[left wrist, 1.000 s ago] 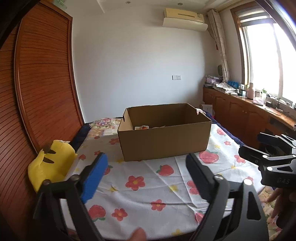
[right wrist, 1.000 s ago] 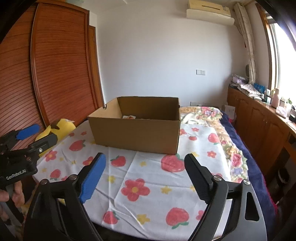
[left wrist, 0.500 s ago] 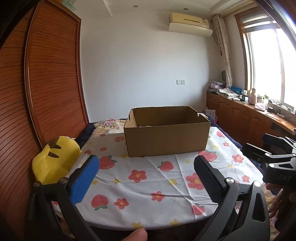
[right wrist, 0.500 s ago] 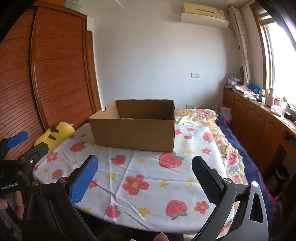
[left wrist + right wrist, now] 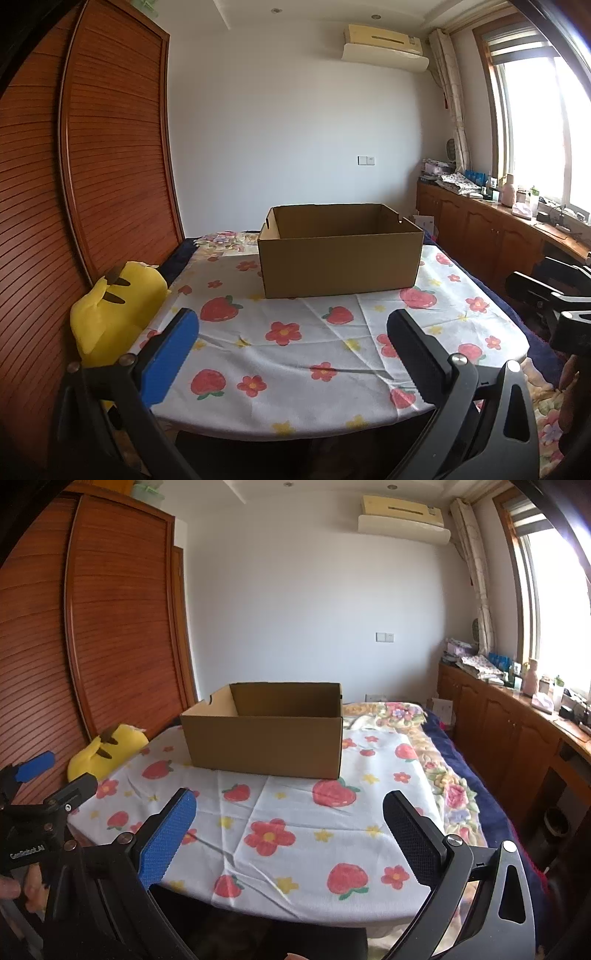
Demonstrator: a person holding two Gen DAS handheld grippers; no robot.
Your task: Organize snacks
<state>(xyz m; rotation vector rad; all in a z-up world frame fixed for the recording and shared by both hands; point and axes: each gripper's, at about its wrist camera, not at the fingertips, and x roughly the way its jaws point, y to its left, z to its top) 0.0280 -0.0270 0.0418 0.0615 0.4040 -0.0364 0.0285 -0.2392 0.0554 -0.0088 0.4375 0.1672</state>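
An open brown cardboard box (image 5: 340, 258) (image 5: 266, 742) stands on the table with the strawberry-and-flower cloth (image 5: 295, 354) (image 5: 280, 812). Its front wall hides whatever lies inside, and no snack shows anywhere. My left gripper (image 5: 291, 325) hangs at the table's near edge, well short of the box, jaws wide open and empty. My right gripper (image 5: 290, 801) hangs beside it, also wide open and empty. Each gripper shows in the other's view: the right one (image 5: 554, 295) at the right border, the left one (image 5: 37, 801) at the left border.
A yellow plush toy (image 5: 114, 317) (image 5: 107, 753) sits at the table's left edge against the wooden slatted doors (image 5: 110, 166). A bed with a flowered cover (image 5: 436, 775) runs behind and right of the table. Wooden cabinets (image 5: 517, 723) with clutter line the window wall.
Both grippers have drawn back from the box toward the table's near edge, and their jaws have spread wider. The box's contents, glimpsed earlier, have dropped out of sight behind its wall.
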